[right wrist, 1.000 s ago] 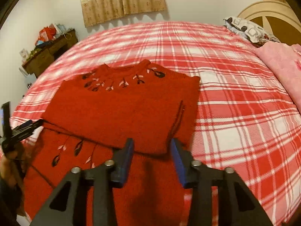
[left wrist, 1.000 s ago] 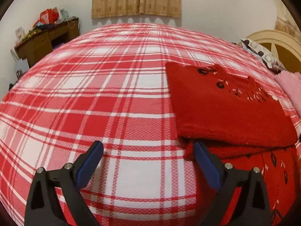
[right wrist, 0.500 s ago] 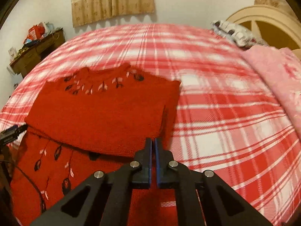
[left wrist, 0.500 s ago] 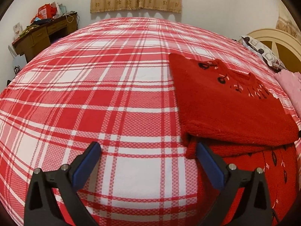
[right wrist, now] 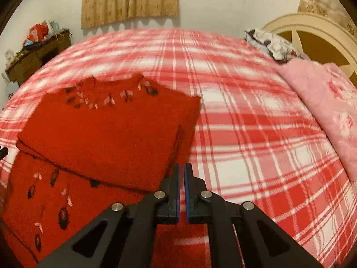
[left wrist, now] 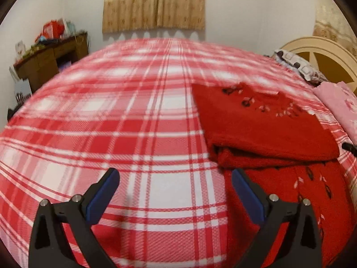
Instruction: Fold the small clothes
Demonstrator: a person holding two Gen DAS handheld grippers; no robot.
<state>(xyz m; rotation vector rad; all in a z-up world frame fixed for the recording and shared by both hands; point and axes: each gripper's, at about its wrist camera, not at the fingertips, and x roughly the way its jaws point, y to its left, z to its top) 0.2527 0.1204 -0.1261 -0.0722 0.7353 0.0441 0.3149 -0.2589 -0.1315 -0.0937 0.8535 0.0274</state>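
Our left gripper (left wrist: pixel 175 178) had its blue-padded jaws spread wide, holding nothing, above the red and white plaid bedspread (left wrist: pixel 125 120); its right finger sat at the near left edge of the red sweater (left wrist: pixel 263 131). Our right gripper (right wrist: pixel 181 172) had its jaws drawn almost together with only a thin slit between them, and we could not tell whether any cloth was pinched there. Its tips hovered at the near right corner of the sweater's folded upper layer.

The sweater lay flat on the bedspread, part-folded, its dark leaf pattern showing at the neckline and on the lower panel. To the right lay a pink blanket (right wrist: pixel 330 111), with a patterned pillow (right wrist: pixel 272 44) and a cream headboard (right wrist: pixel 312 26) beyond. A cluttered wooden desk (left wrist: pixel 51 62) stood far left, and beige curtains (left wrist: pixel 154 2) hung on the back wall.
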